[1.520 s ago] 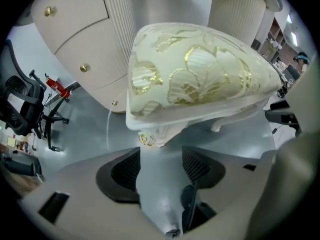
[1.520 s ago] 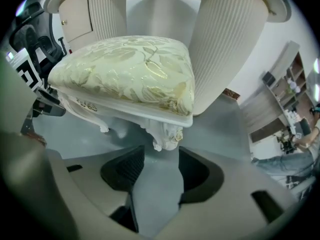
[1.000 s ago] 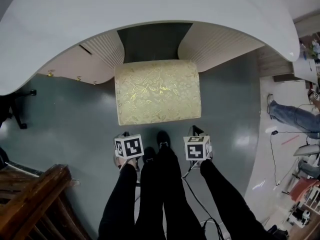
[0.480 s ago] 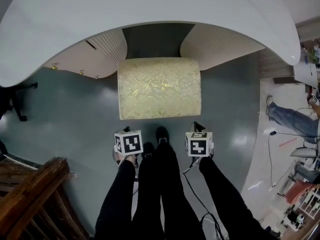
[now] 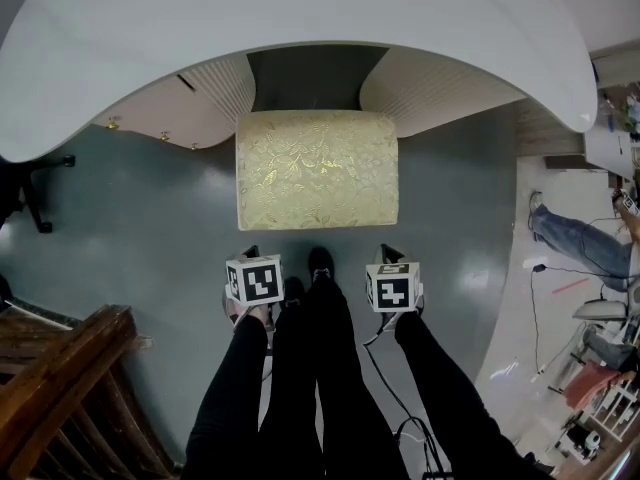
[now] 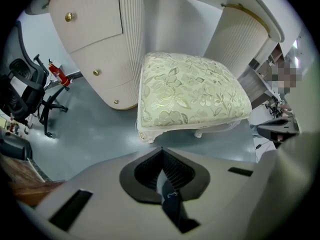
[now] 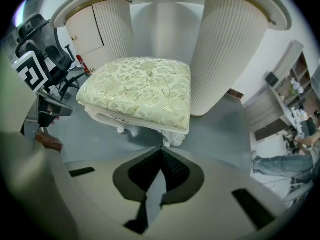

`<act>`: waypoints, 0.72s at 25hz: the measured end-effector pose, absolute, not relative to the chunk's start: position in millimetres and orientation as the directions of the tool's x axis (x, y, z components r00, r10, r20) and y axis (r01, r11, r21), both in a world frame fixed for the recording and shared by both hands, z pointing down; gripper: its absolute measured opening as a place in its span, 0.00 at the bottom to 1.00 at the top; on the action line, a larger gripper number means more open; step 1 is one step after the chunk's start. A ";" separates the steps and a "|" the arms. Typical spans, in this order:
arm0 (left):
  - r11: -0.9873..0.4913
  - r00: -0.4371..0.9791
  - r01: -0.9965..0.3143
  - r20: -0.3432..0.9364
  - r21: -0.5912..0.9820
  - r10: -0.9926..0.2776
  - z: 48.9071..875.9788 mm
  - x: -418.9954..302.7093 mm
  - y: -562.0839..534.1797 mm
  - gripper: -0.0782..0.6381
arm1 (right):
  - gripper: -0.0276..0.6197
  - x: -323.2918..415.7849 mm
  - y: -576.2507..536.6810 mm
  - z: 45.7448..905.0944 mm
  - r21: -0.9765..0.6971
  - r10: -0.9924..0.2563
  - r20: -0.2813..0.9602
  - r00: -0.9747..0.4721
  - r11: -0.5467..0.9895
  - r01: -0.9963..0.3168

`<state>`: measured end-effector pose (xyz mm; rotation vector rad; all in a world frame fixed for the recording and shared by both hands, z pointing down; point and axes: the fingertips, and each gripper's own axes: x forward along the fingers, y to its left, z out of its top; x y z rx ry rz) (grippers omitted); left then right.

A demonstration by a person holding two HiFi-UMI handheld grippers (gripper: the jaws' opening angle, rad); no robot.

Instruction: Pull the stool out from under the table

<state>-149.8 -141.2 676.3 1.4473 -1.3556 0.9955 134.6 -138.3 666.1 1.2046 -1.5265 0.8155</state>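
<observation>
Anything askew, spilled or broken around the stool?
Nothing stands out. The stool stands level on its legs, square to the table, cushion intact. No spill on the floor. The left gripper and right gripper hang short of it, jaws shut on nothing.

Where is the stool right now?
Centre of the head view: the stool stands before the gap between the ribbed pedestals of the white table.
</observation>
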 end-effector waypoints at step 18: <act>0.000 0.083 -0.996 0.957 0.086 -0.278 675.6 -151.0 -143.9 0.12 | 0.05 131.6 -139.1 659.9 0.050 -0.267 0.963 -0.029 0.286 -0.957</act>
